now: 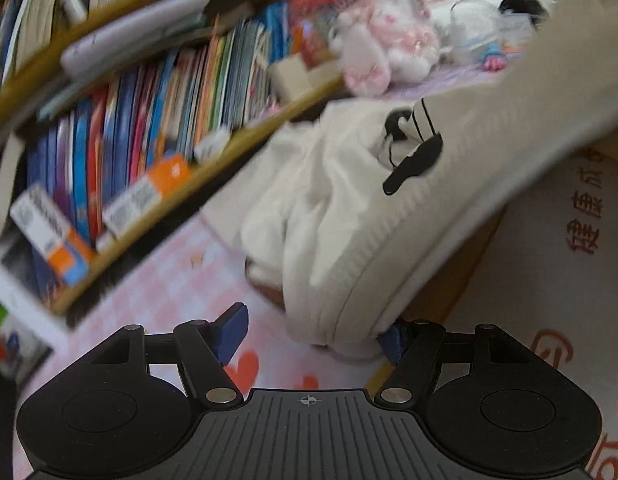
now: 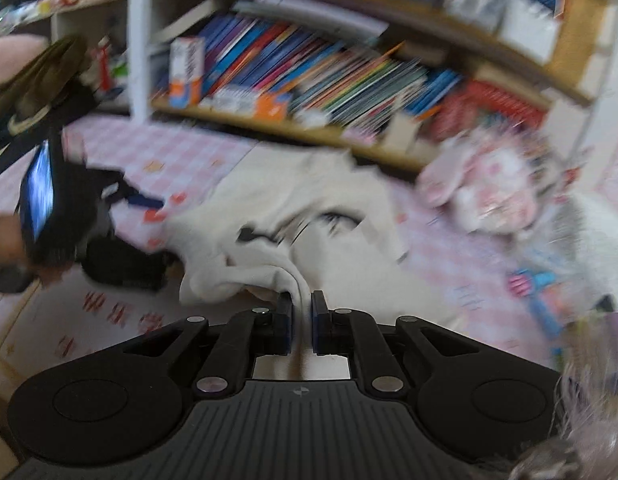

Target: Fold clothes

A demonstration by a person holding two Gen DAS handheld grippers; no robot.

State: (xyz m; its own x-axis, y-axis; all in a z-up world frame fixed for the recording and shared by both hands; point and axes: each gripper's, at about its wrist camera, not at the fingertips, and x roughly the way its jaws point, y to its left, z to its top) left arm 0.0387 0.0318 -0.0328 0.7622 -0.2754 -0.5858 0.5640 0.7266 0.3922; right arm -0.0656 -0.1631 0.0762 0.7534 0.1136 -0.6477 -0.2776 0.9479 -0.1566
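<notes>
A pink checked mat (image 2: pixel 181 152) covers the floor below a crowded bookshelf (image 2: pixel 309 72) across the frame's top. The right gripper (image 2: pixel 301 316) pinches the cream garment (image 2: pixel 309 200) at centre. The left gripper (image 1: pixel 313 336) stands apart, garment edge (image 1: pixel 349 208) between its fingers, unpinched.

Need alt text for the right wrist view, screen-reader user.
The right gripper is shut on a fold of a cream garment that trails away across a pink checked mat. Behind it a bookshelf packed with colourful books curves across the blurred frame, with a pink-and-white plush toy at right and the left gripper, in the person's other hand, at left.
</notes>
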